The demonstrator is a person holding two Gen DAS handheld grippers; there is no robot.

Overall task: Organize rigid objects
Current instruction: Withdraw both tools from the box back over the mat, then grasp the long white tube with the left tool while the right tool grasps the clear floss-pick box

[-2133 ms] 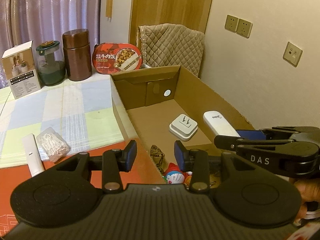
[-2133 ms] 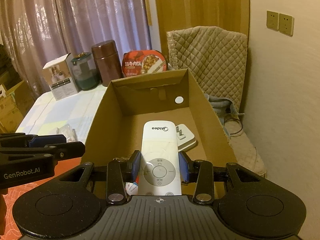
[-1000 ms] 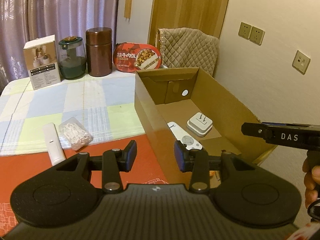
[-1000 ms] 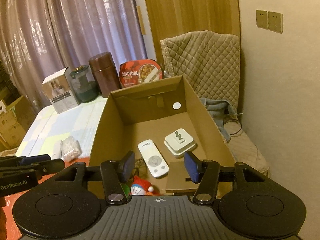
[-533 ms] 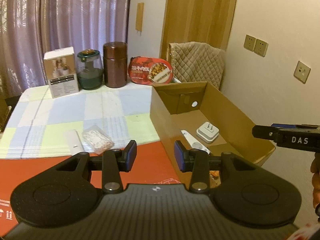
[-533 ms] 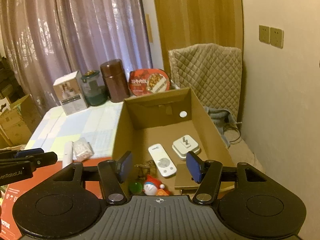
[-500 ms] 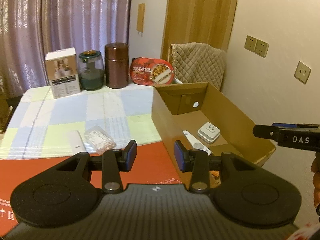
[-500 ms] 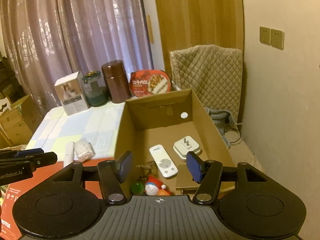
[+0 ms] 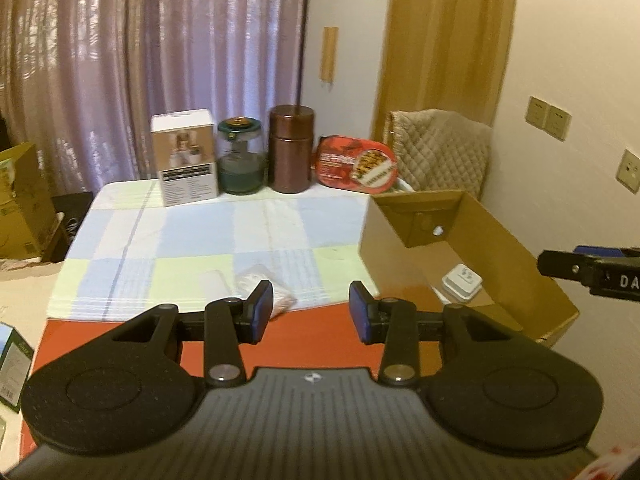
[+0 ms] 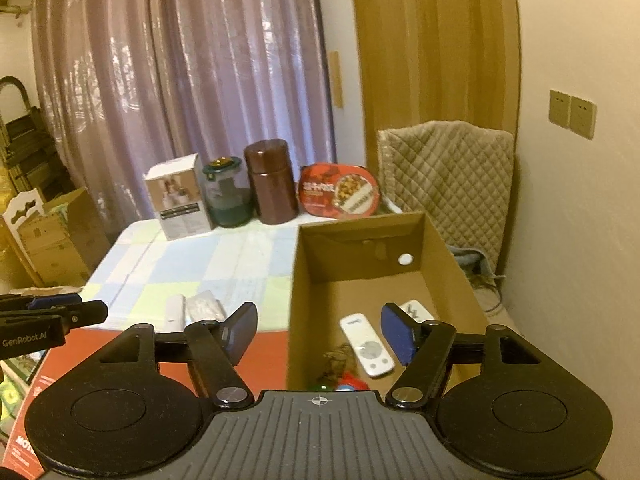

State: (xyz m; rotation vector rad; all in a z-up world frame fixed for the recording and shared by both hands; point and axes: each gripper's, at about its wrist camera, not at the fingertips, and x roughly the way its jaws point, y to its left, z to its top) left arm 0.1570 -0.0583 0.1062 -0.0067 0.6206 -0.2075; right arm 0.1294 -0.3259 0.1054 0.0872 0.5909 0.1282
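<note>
Nearest the lens, the right gripper [image 10: 318, 334] holds nothing; its jaws are opening, wide apart over the near wall of the box [image 10: 294, 300], which suggests a drop-off just finished. The left gripper [image 9: 311, 312] is also empty, its jaws narrowly apart with clear air between the pads, poised above the red mat [image 9: 320, 340], likely ready for the next pick. Inside the box, in the right view, the remote [image 10: 366, 344] lies flat at about 5 o'clock, the plug [image 10: 418, 310] just beyond it toward 3 o'clock, and small toys [image 10: 344, 384] crowd the near end; the far half of the floor is bare, so there is room for more. Left of the box, near 9 o'clock, a white stick [image 10: 175, 312] and a packet [image 10: 206, 306] lie side by side on the cloth [image 10: 208, 264], near its front edge; these look like the remaining loose items. The middle of the cloth is open, giving free approach from above. At 12 o'clock, along the far edge, stand a carton [image 10: 178, 198], jar [image 10: 226, 192], canister [image 10: 270, 182] and a red meal tub [image 10: 340, 194] leaning upright, with a padded chair [image 10: 444, 168] beyond at 1 o'clock.
</note>
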